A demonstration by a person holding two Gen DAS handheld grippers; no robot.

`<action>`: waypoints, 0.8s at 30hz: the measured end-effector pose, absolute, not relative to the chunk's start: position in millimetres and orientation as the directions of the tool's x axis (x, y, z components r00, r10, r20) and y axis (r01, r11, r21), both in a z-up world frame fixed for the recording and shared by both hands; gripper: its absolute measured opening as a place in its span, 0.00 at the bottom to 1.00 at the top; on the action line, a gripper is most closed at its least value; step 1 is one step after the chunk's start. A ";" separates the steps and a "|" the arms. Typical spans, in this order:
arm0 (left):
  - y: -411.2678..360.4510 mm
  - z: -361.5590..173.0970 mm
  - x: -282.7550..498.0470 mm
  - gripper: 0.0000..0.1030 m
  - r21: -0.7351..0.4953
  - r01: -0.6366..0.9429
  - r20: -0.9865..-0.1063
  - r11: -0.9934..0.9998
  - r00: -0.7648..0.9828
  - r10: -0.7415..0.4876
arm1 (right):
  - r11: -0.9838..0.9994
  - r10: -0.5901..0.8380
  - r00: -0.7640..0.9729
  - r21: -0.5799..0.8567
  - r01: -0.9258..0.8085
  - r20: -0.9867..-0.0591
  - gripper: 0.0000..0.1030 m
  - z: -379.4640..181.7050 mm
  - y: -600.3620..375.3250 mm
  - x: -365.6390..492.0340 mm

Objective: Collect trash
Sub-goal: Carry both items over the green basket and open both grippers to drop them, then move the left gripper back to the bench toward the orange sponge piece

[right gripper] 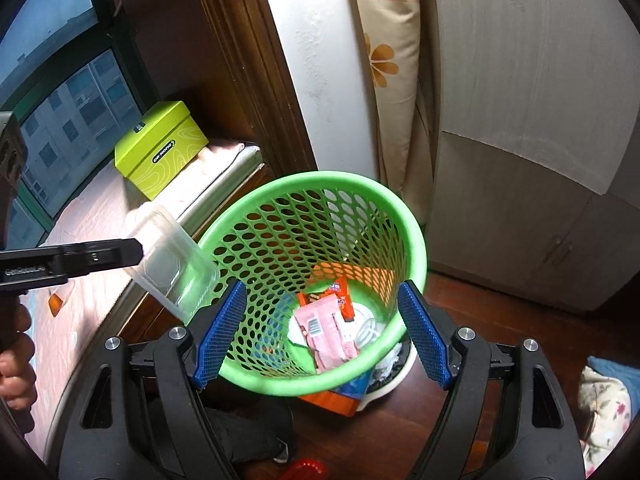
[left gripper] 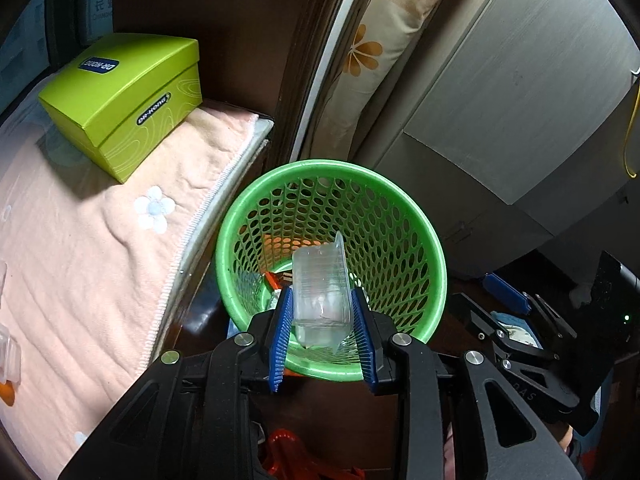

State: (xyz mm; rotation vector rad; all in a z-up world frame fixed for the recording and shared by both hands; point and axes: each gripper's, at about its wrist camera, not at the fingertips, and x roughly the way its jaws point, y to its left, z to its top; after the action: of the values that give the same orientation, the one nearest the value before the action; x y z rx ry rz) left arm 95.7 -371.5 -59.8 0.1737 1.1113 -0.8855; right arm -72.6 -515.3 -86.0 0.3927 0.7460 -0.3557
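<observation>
1. left tongs [left gripper: 322, 314] clamped on clear plastic tray [left gripper: 320, 292], held at green basket [left gripper: 432, 240] rim.
2. right tongs [right gripper: 324, 336] apart, empty, over basket.
3. risk: early release, tray catching rim and tumbling to floor.

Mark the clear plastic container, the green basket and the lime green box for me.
clear plastic container [left gripper: 320, 292], left wrist view, on its ribbed side wall.
green basket [right gripper: 404, 216], right wrist view, on its upper right rim.
lime green box [left gripper: 120, 80], left wrist view, on the lid top.
</observation>
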 end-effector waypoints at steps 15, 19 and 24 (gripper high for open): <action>-307.0 -45.3 92.3 0.47 -0.264 0.649 -0.822 0.714 0.235 -0.518 | 0.887 -0.113 0.700 0.247 0.391 -0.705 0.75 -82.9 -486.7 -72.1; -268.3 -40.4 96.9 0.47 -0.227 0.613 -0.814 0.756 0.306 -0.493 | 0.903 -0.077 0.709 0.252 0.347 -0.701 0.75 -79.1 -466.7 -58.9; -208.4 -37.8 107.0 0.47 -0.199 0.534 -0.809 0.822 0.384 -0.445 | 0.928 -0.037 0.718 0.242 0.283 -0.695 0.76 -73.9 -437.1 -39.7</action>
State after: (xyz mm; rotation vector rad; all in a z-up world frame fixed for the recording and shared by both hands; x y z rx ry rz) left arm 107.0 -208.4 -37.8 0.0999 0.9975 -0.6250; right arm -39.7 -437.1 -73.9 0.3465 0.7531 -0.1812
